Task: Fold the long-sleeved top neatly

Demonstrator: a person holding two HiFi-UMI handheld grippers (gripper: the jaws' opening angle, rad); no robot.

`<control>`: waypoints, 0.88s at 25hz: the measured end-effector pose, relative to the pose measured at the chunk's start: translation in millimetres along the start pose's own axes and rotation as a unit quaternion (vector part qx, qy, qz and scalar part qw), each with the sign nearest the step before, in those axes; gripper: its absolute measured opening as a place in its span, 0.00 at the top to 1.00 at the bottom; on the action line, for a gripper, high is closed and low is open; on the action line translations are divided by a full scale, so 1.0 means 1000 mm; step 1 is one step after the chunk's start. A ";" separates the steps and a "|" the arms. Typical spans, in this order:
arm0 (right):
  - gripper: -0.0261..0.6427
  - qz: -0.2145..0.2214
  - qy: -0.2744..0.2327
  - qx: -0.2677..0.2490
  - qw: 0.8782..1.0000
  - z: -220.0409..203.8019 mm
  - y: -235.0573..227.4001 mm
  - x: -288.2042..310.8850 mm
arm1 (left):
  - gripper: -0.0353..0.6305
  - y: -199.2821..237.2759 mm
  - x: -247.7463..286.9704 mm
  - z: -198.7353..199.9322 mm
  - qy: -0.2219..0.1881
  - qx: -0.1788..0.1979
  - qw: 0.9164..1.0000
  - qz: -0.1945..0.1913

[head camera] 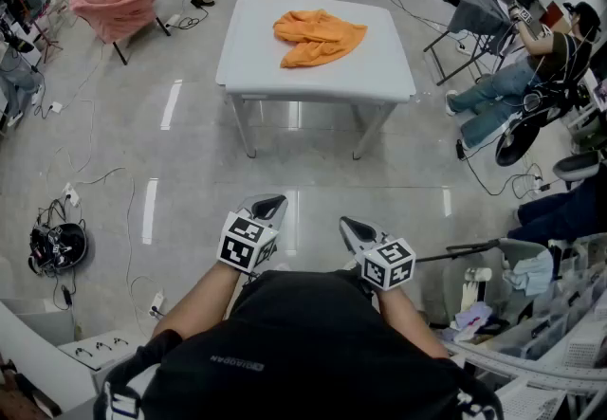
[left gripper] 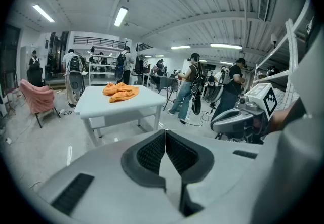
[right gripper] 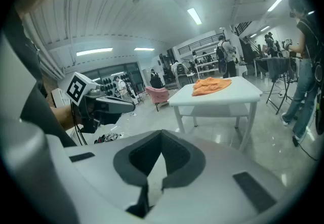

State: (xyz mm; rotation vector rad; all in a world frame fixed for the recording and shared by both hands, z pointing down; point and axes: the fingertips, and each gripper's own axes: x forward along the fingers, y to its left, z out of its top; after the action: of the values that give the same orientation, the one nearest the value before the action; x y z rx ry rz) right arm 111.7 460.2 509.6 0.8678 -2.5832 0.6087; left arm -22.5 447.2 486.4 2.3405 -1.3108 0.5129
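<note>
A person is holding the left gripper (head camera: 268, 210) and the right gripper (head camera: 353, 228) low over the floor, each with its fingers pressed together on nothing. The orange long-sleeved top (head camera: 318, 36) is lying crumpled on the far half of the white tabletop (head camera: 379, 77), well ahead of them. The cloth is looking soft, light and limp, likely to sag and slide on the smooth surface. A hem corner or shoulder seam would be offering the surest hold, though from here the sleeves are too bunched to pick out. A pink chair (head camera: 114, 6) and a tangle of cables (head camera: 57, 247) are sitting off to the left, and a seated person (head camera: 541, 58) is working at the right. Nothing appears to be blocking the approach.
</note>
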 end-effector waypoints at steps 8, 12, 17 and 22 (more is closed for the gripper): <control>0.96 0.006 0.000 -0.008 1.000 0.000 0.009 0.003 | 0.94 0.002 -0.003 0.002 -0.006 0.003 1.000 0.001; 0.96 0.002 -0.011 -0.003 1.000 0.007 0.008 0.005 | 0.94 0.012 -0.007 0.007 -0.011 0.005 1.000 0.007; 0.95 0.007 -0.032 0.014 0.999 0.019 0.015 0.014 | 0.94 0.023 -0.013 0.004 -0.009 -0.002 1.000 0.010; 0.95 0.008 -0.017 0.007 1.000 0.016 0.023 0.020 | 0.94 0.024 -0.014 -0.011 0.003 -0.019 1.000 0.002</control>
State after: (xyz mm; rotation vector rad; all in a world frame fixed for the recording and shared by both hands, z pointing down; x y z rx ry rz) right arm 79.7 458.9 498.1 0.8693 -2.6217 0.6228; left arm -51.3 451.1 493.2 2.3043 -1.3101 0.4921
